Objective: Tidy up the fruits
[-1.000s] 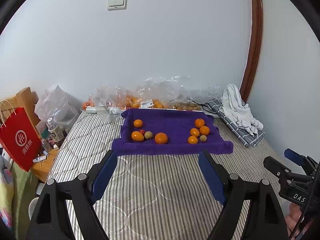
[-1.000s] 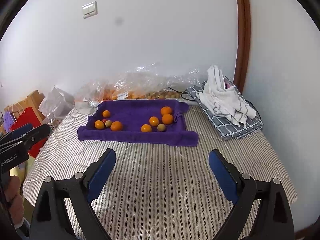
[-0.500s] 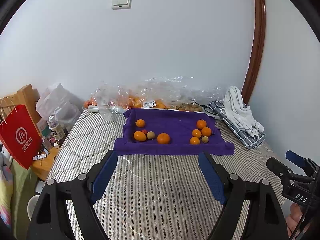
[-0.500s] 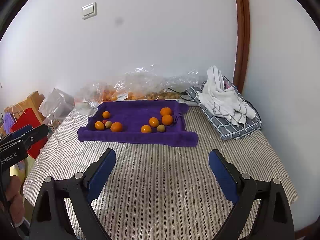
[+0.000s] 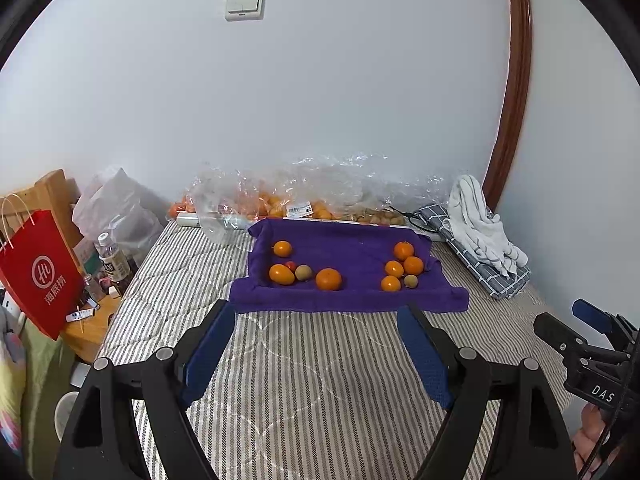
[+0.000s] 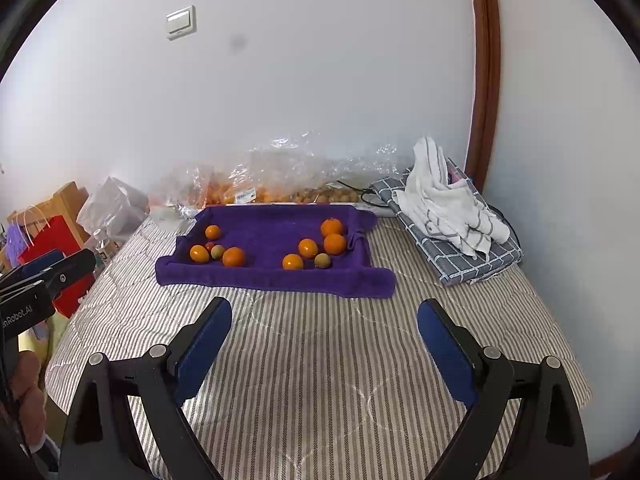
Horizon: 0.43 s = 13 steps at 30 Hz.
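Observation:
A purple towel lies on the striped bed with two groups of fruit on it. The left group has oranges, a small red fruit and a greenish round fruit. The right group has oranges and a greenish fruit. My left gripper is open and empty, short of the towel's near edge. My right gripper is open and empty, also short of the towel.
Clear plastic bags of fruit line the wall behind the towel. Folded cloths sit at the right. A red paper bag, bottles and a side table stand left of the bed. The striped mattress stretches under both grippers.
Both grippers have risen and tilted slightly; the towel and fruit sit a little lower in view. Nothing was grasped or moved.

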{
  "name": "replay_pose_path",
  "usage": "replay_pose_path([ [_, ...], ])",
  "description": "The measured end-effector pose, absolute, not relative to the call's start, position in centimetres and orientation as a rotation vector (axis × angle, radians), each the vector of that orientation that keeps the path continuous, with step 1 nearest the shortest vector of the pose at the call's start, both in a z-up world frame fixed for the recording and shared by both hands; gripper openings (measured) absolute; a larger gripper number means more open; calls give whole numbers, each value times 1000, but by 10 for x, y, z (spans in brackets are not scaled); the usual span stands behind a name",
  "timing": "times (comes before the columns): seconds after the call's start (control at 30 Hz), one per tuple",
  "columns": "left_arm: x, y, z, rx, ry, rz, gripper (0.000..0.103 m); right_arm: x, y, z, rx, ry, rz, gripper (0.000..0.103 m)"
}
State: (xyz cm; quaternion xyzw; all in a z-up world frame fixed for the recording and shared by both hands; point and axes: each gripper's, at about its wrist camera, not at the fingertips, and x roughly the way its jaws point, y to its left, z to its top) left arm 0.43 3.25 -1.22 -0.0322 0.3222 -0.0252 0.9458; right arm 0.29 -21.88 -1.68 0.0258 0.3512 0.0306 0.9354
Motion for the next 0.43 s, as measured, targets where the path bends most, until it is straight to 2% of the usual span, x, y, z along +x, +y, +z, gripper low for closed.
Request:
replay_pose_path([
  [0.43,9,28,-16,-71,657,-45,82,10,-219,-20,48,725,55,93],
])
